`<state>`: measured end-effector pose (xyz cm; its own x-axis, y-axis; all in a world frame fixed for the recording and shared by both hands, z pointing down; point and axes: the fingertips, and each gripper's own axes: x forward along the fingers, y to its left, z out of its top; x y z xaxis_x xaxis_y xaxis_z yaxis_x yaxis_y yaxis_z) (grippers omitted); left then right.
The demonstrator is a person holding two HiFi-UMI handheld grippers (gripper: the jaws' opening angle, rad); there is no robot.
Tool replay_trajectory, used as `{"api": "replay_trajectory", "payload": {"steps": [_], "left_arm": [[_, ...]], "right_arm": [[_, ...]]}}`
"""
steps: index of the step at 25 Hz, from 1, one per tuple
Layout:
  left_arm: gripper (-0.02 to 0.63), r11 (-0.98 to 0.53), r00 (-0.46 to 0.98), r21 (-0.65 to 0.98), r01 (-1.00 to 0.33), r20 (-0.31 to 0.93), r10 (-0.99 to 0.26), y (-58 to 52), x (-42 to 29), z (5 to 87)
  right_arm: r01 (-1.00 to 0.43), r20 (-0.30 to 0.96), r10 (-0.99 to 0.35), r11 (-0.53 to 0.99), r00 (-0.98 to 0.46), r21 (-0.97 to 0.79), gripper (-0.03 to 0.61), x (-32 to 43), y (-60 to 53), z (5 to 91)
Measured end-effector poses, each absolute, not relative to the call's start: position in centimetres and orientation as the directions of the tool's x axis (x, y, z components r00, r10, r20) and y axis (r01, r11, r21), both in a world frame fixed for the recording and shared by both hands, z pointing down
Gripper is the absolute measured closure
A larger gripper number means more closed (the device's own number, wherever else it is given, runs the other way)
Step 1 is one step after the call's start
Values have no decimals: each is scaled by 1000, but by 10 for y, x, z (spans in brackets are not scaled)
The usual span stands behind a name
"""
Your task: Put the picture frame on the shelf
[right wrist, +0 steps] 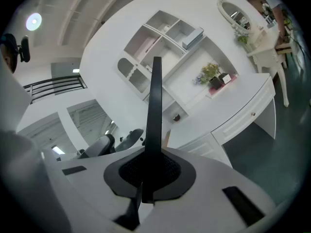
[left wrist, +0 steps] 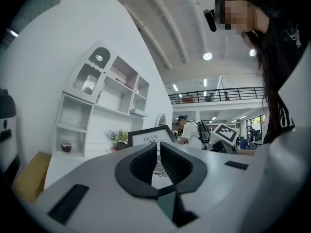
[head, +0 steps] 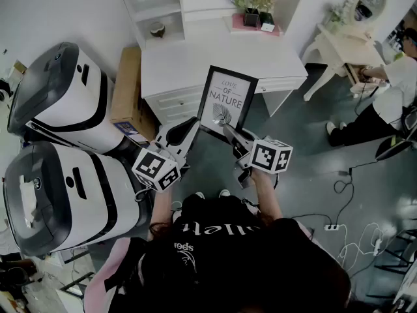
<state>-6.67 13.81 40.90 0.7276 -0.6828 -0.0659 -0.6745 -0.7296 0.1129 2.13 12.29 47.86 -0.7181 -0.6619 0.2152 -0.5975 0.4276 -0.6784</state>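
Observation:
A black-edged picture frame (head: 225, 103) with "LOVE OF NATURE" printed on it is held upright in front of the white dresser (head: 215, 57). My right gripper (head: 229, 133) is shut on its lower right edge. In the right gripper view the frame (right wrist: 156, 106) stands edge-on between the pads of the right gripper (right wrist: 155, 154). My left gripper (head: 193, 124) is at the frame's lower left. Its jaws stand a narrow slit apart with nothing between them. The left gripper (left wrist: 159, 145) faces the frame's front (left wrist: 146, 137). The white shelf unit (head: 156, 5) (left wrist: 92, 110) (right wrist: 165, 38) rises behind the dresser.
Two bulky white-and-black machines (head: 58, 96) (head: 58, 194) fill the left. A cardboard box (head: 127, 87) leans by the dresser. Potted flowers (head: 254, 8) sit at the dresser's back. A vanity table (head: 345, 38), a seated person (head: 384, 103) and floor cables (head: 352, 233) are at right.

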Motion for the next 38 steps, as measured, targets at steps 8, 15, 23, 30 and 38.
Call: {"api": "replay_trajectory", "payload": {"steps": [8,15,23,30,38], "left_arm": [[580,-733,732,114,-671,-56,-679,135,-60,414],[580,-734,734,115,-669,-48,-677,126,-36,413],[580,-737,737,113,-666,-48,-674,118,-9,420],[580,-734,738,124,-668,-15,-674,107,22,426],[580,-729,734,129,-672,-11,-679,68,18,431]], "right_arm": [[-594,216,-660,424,-720,-684,524,26,119,483],[-598,236,-655,406,-718,-691,523,50,113,488],[-603,235,-656,414,-717,-682,525,76,104,493],[-599,251,-654,383,-713,-703,525,111,88,503],[-592,253,-657,362,-710,-720,525,114,49,507]]}}
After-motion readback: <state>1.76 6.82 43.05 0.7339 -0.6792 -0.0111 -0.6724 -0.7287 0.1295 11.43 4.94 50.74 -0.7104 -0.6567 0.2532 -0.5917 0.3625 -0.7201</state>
